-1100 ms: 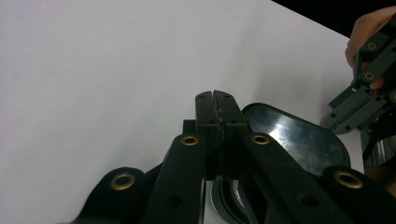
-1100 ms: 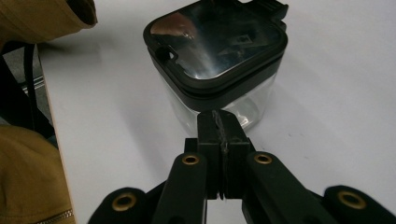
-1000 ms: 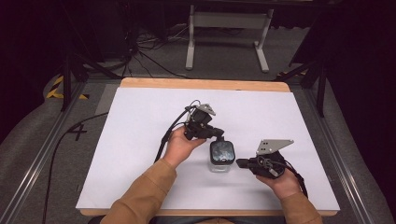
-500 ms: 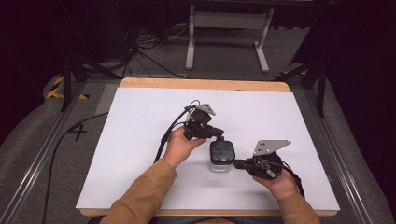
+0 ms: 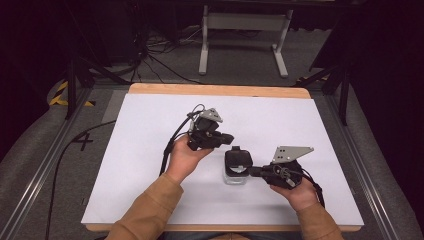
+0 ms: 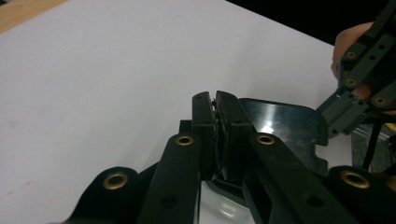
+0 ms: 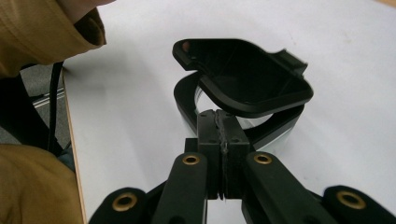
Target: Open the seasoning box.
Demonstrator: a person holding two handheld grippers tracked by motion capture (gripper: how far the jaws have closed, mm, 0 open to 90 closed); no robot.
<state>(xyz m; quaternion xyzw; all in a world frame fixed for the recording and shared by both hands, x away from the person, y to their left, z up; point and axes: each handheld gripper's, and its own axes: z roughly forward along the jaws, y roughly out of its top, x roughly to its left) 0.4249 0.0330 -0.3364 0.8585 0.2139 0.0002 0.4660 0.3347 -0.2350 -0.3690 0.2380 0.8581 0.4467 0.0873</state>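
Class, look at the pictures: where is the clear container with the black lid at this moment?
In the high view, the container stands on the white table slightly right of centre, between the left gripper and the right gripper.

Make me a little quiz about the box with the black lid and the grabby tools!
1. Pick one: the black lid on the clear container is A) tipped up, or B) pressed down flat.
2. True or false: the right gripper has its jaws wide open.
3. What colour is the sheet covering the table?

Key: 1. A, the lid is tipped up. 2. False, its jaws are shut, right at the container's rim. 3. White.
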